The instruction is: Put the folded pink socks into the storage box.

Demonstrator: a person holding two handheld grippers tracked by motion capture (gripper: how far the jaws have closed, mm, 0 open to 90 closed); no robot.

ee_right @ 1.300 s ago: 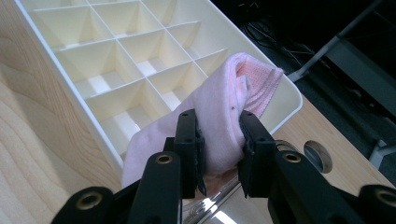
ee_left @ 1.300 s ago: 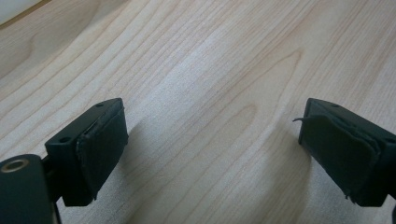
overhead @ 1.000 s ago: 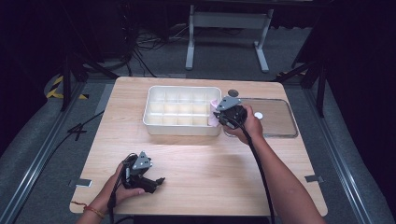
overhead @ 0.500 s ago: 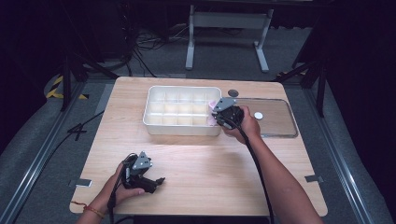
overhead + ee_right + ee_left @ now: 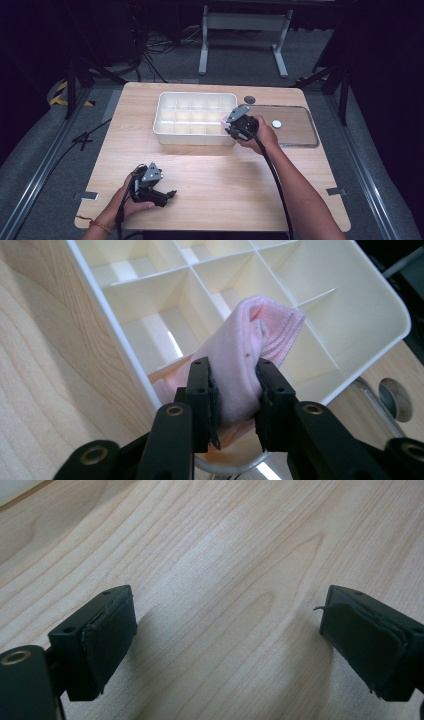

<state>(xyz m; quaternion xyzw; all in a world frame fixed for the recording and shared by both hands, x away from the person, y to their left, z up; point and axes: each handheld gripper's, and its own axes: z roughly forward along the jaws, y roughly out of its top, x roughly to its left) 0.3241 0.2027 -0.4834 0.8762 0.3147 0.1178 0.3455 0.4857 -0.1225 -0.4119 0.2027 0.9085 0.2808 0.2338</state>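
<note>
Near edge: left gripper rests low on the wooden surface, jaws wide apart, nothing between them; bare wood grain ahead of it in the left gripper view

Mid-table: right gripper clamped on a folded pink cloth, pads pressing both sides. Cloth stands up out of the jaws, long axis pointing away from the gripper, top fold over the divided white tray. In the high view the right gripper sits at the tray's right end, beside the near-right compartments

Judgement: the target cell lies directly ahead and below the cloth; the right hand is nearer, the left well apart

Far right: clear lid lying flat beside the tray
</note>
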